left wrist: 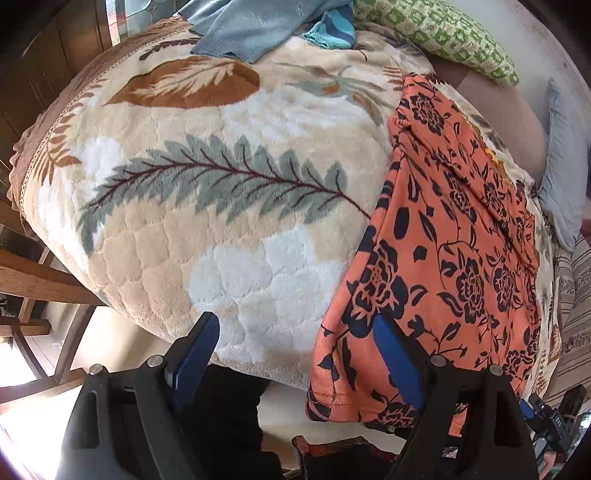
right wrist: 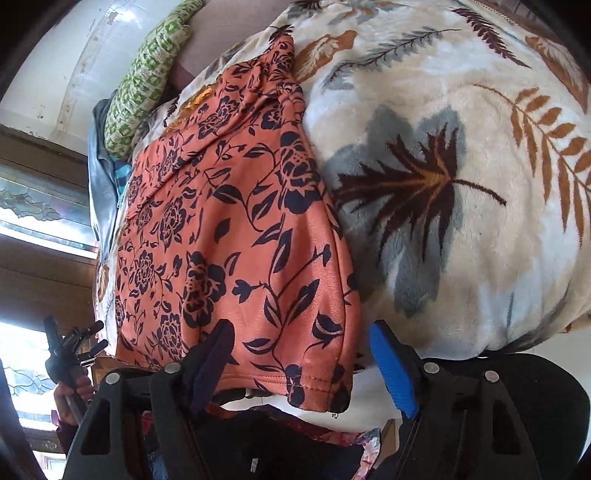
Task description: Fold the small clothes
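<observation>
- So, I read the orange floral garment (right wrist: 236, 236) as already folded into a long narrow strip; it lies flat along the plush leaf-print blanket (left wrist: 207, 229), with its hemmed end hanging just over the near edge.
- My right gripper (right wrist: 303, 365) has its jaws standing apart, one either side of that hanging hem, and neither pad presses on the cloth.
- My left gripper (left wrist: 295, 350) is spread wide as well, with nothing in it; one finger (left wrist: 397, 363) is over the garment's near corner, the other over bare blanket.
- What is left for this piece, I judge, is at least one fold across its length to make it compact.
- Further back, a grey-blue knit (left wrist: 251, 33) and a striped blue piece (left wrist: 336, 29) lie crumpled by a green patterned cushion (left wrist: 443, 37); those look unfolded, so I reckon the job is not far along.
</observation>
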